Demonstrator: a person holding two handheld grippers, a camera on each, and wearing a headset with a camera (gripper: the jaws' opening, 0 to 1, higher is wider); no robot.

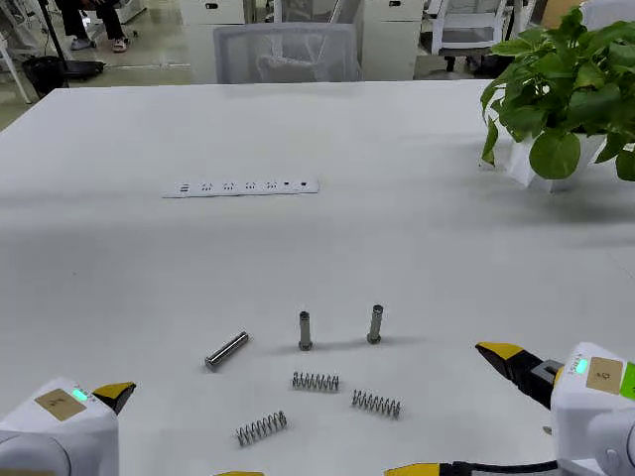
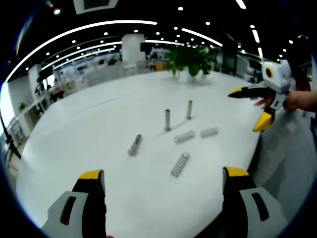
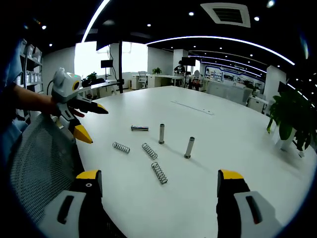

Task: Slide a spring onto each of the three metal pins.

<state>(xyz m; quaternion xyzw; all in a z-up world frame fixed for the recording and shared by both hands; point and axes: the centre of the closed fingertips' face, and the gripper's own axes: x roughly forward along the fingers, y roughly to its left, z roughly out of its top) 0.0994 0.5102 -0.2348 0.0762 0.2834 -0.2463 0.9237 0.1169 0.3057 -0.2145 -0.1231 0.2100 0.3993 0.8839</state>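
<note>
three springs (image 1: 316,381) beside three metal pins (image 1: 305,330)

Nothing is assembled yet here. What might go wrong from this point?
The two upright pins stand free on the table; threading the springs on could topple them. The lying pin is round and may roll when gripped. The springs are thin and could slip out of the jaws.

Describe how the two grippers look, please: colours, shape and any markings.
The left gripper and right gripper look alike: a white body, two black jaws ending in yellow tips, a green light and a tan label on top. A black cable runs by the right one.
</note>
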